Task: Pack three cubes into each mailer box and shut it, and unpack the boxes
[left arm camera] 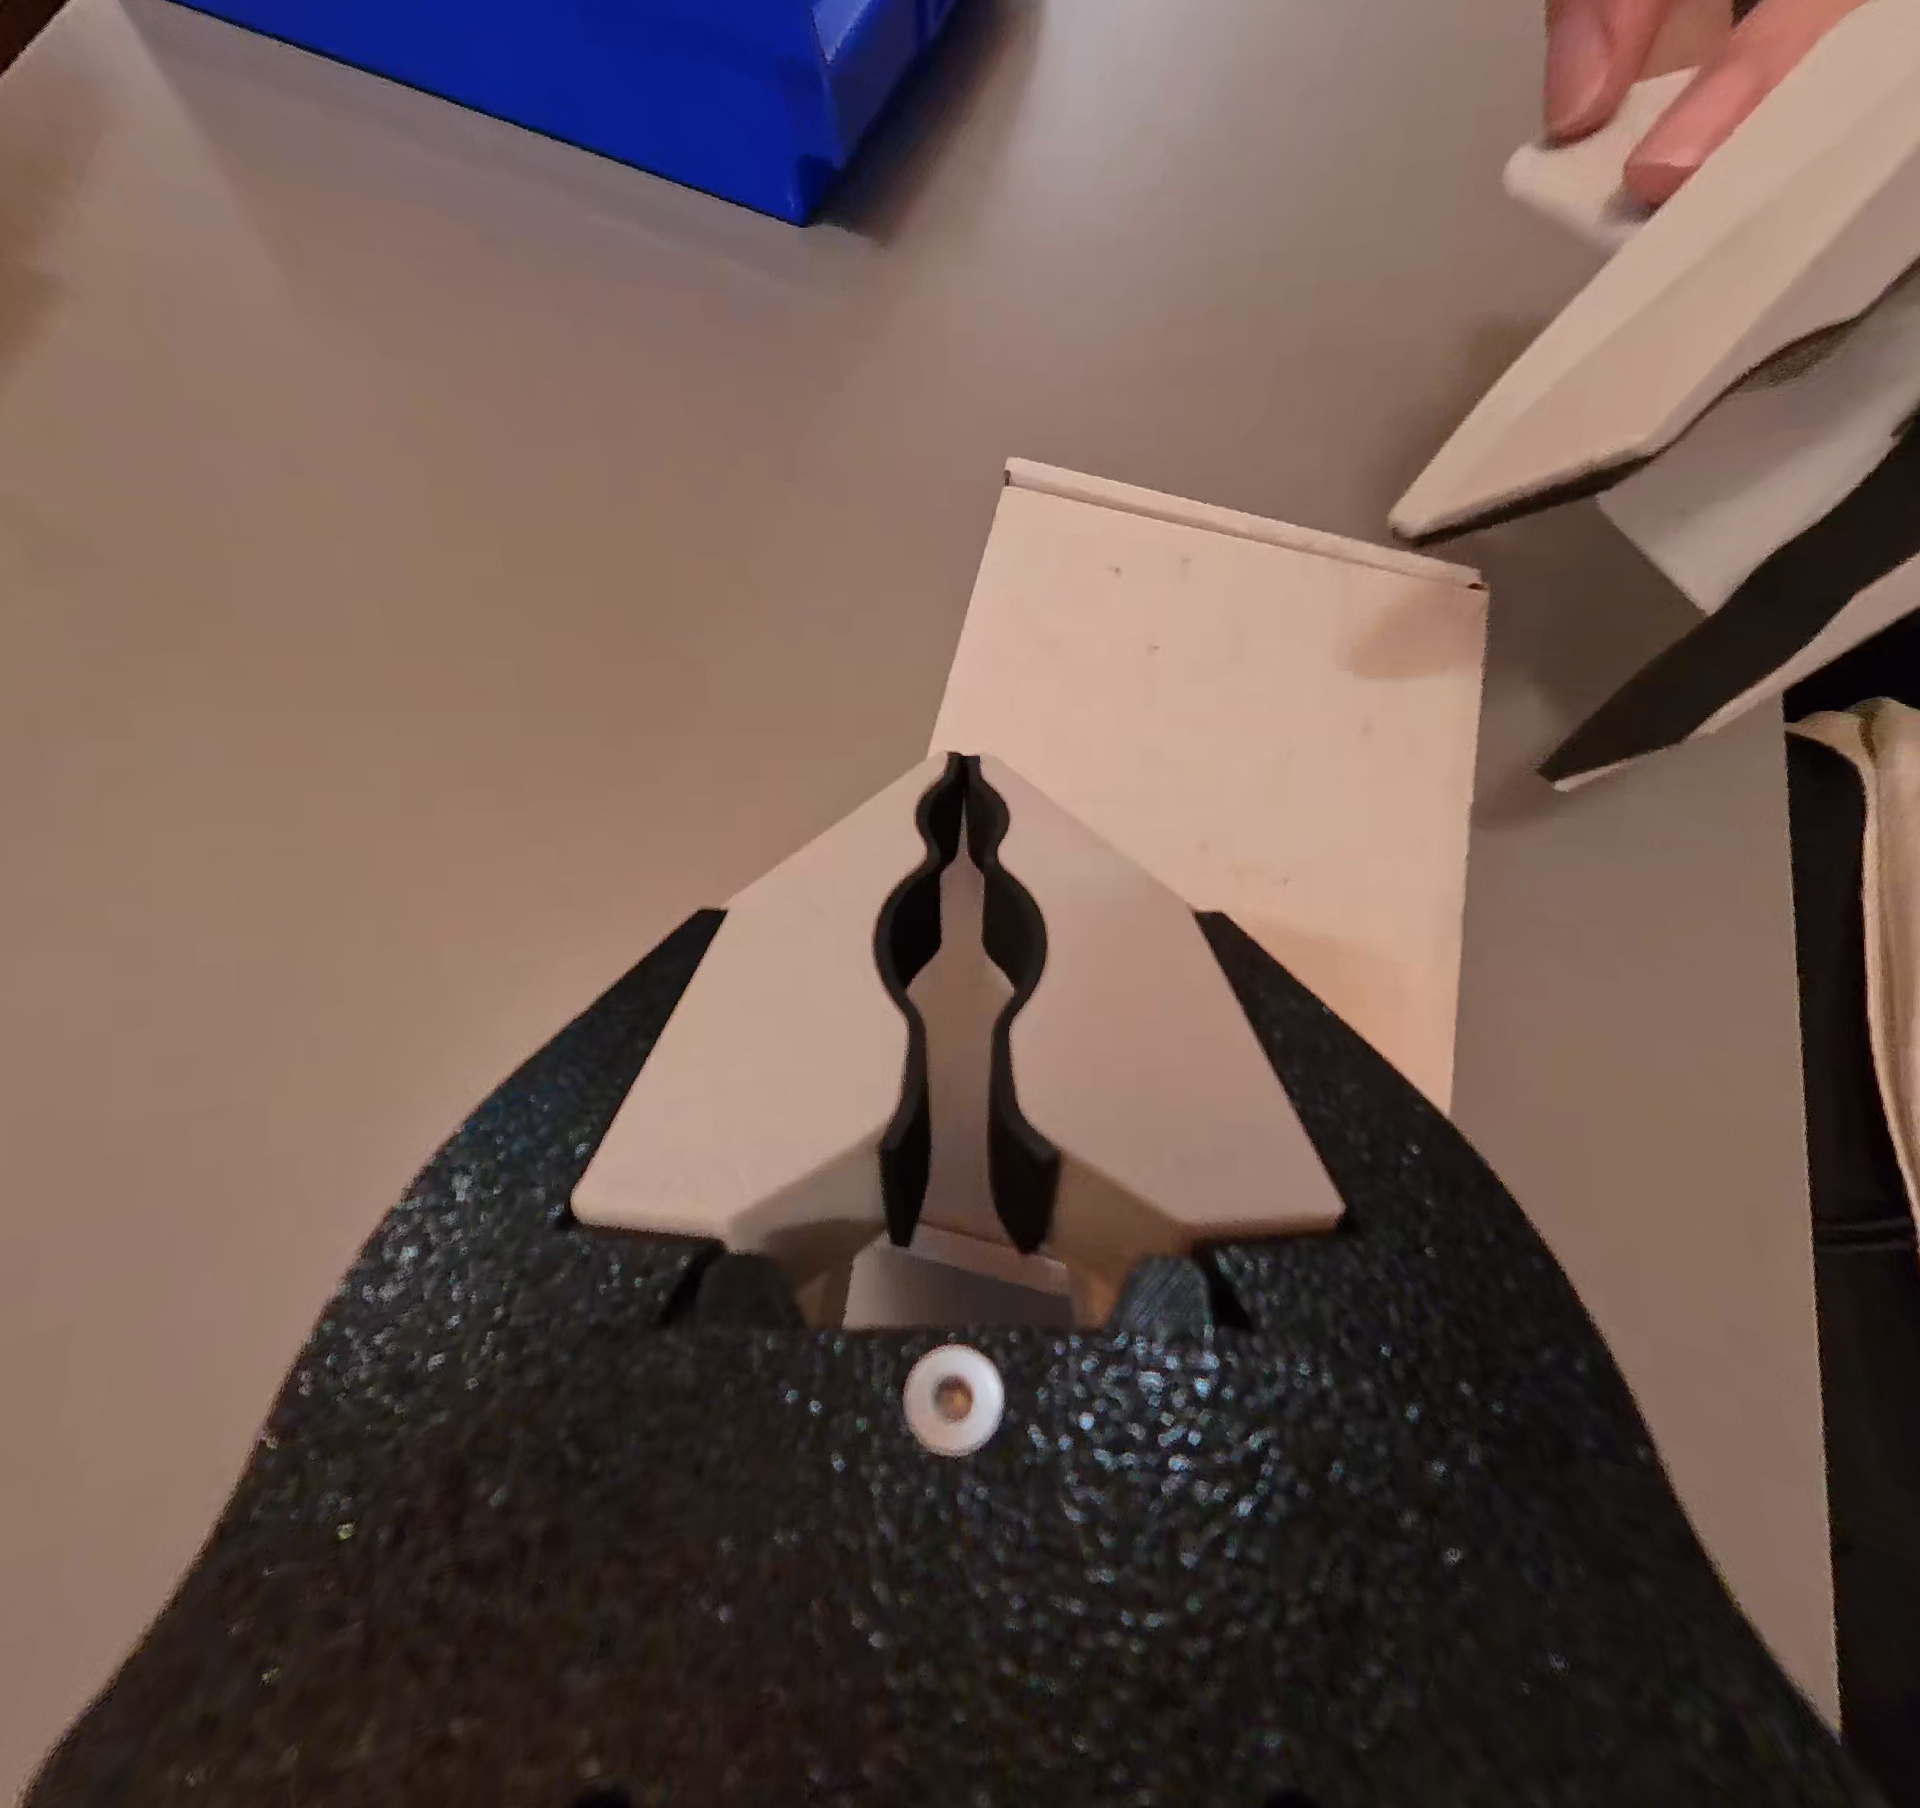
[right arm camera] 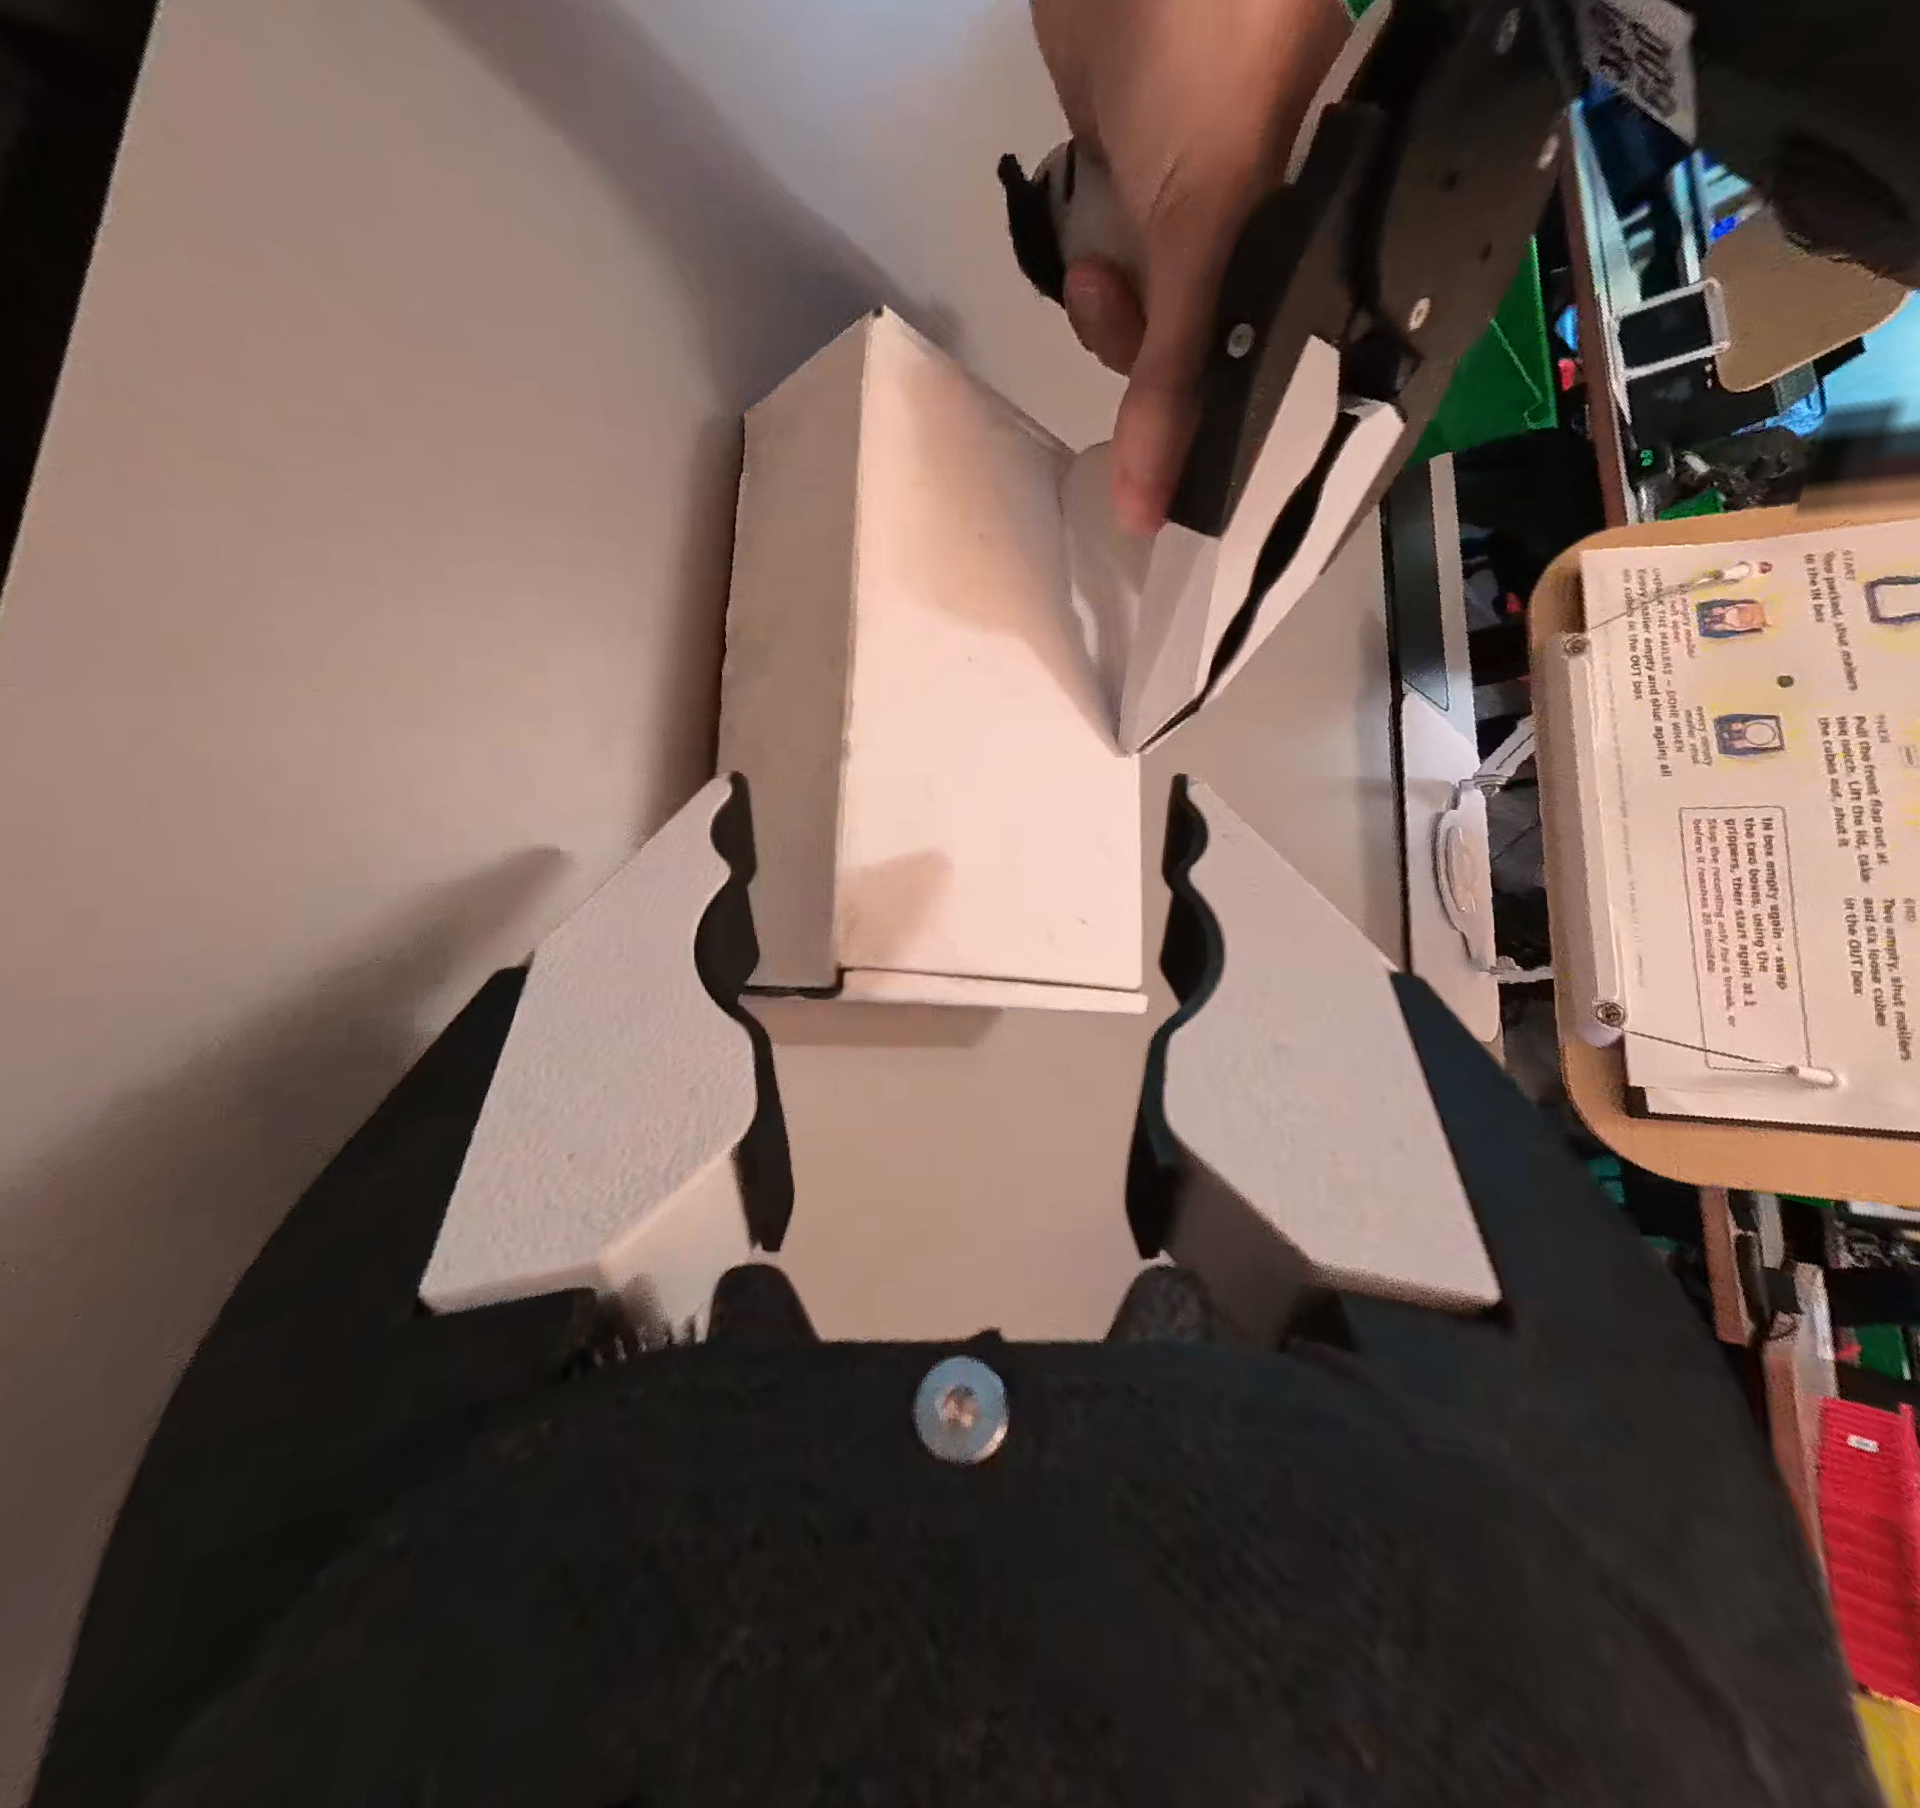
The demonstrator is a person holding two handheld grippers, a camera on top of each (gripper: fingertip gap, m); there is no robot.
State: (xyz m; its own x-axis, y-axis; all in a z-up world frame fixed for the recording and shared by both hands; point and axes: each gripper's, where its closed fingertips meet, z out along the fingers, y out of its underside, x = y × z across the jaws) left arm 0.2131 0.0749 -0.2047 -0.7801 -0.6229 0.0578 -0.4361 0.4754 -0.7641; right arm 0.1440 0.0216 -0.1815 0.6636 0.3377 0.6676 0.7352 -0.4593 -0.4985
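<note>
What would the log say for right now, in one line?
white box: shut, on table | left hand-held gripper: shut, tip on box | right hand-held gripper: open, straddling box end

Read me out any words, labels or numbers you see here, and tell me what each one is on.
Printed sheet on the tan board, right wrist view: lines of print and small pictures; I don't quote writing.
Dark tag on the left gripper: marks too blurred to read.
Mailer box and blue bin: no writing shows.
</note>
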